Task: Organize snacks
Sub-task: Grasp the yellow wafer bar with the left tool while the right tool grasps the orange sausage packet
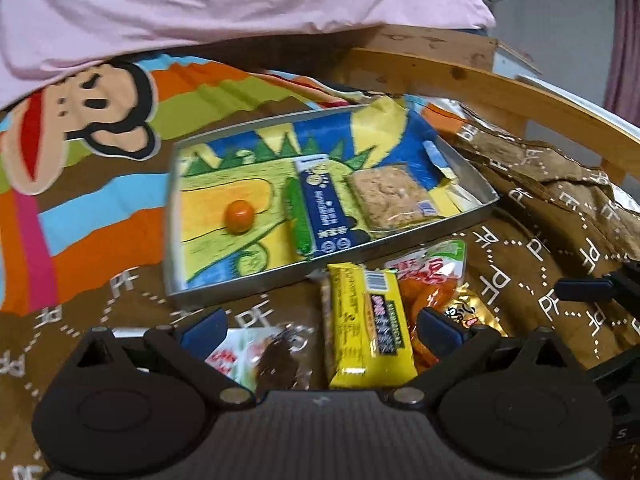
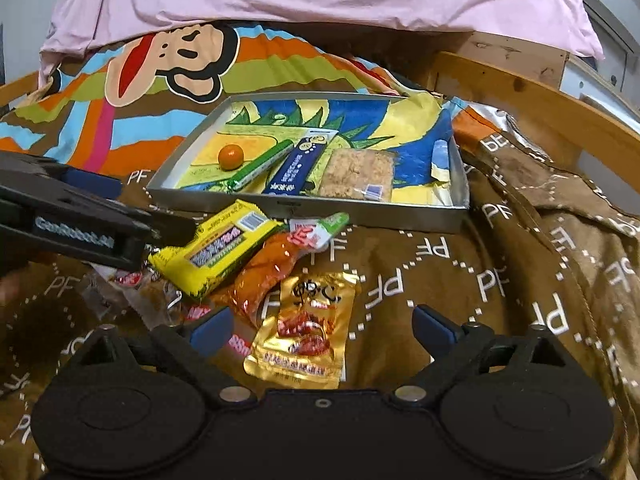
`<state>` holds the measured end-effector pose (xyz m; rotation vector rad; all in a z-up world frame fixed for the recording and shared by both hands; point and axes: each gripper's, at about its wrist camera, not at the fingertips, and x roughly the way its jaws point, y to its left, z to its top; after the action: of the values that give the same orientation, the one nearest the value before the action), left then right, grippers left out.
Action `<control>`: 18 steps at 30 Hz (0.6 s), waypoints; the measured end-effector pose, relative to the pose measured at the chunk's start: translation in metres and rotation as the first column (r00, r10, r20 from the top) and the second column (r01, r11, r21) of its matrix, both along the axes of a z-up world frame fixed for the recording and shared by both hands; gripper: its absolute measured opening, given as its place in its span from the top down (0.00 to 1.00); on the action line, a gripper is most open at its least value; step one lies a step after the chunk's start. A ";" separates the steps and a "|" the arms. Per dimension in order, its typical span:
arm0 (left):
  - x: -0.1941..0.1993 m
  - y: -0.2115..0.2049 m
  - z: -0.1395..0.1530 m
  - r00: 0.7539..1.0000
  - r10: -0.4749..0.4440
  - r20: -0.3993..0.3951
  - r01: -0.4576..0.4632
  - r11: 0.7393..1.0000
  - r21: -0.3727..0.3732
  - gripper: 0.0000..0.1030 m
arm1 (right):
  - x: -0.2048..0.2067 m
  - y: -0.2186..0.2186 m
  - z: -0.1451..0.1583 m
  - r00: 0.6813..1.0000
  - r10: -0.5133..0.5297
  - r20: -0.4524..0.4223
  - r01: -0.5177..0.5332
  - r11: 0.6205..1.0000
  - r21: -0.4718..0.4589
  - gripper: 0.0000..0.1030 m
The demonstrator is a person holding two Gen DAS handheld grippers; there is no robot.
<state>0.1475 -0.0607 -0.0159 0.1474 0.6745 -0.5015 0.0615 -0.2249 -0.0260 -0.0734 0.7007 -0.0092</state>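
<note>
A shallow metal tin (image 1: 400, 236) (image 2: 304, 210) lies on the bedspread. It holds an orange ball (image 1: 239, 216) (image 2: 231, 156), a green stick (image 1: 298, 216), a blue box (image 1: 324, 204) (image 2: 298, 168) and a cracker pack (image 1: 390, 196) (image 2: 356, 176). In front of the tin lie a yellow bar (image 1: 370, 328) (image 2: 218, 252), an orange-red packet (image 1: 430, 280) (image 2: 272, 272), a gold packet (image 2: 306, 332) and a clear packet of brown snack (image 1: 272, 356). My left gripper (image 1: 322, 332) (image 2: 140, 208) stands open over the yellow bar. My right gripper (image 2: 324, 330) stands open astride the gold packet, its pads clear of it.
A pink blanket (image 1: 240, 0) is bunched up behind the tin. A wooden bed rail (image 1: 500, 88) (image 2: 540, 92) curves along the right. The brown printed bedspread (image 2: 500, 280) is rumpled into folds to the right of the tin.
</note>
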 end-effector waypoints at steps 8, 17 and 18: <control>0.016 -0.010 -0.007 0.995 -0.092 -0.044 0.092 0.996 -0.005 0.11 | 0.016 0.003 -0.008 0.999 0.045 -0.023 -0.045 0.999 0.013 0.19; 0.030 -0.011 -0.015 0.979 -0.129 -0.160 0.124 0.991 -0.040 0.37 | 0.030 0.014 -0.010 0.994 0.105 0.008 -0.105 0.994 0.023 0.35; 0.032 -0.010 -0.015 0.977 -0.129 -0.171 0.122 0.991 -0.049 0.37 | 0.032 0.014 -0.011 0.994 0.106 0.005 -0.106 0.994 0.021 0.36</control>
<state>0.1794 -0.0708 -0.0312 0.1109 0.8292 -0.6536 0.0933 -0.2107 -0.0372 -0.0899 0.6926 0.0997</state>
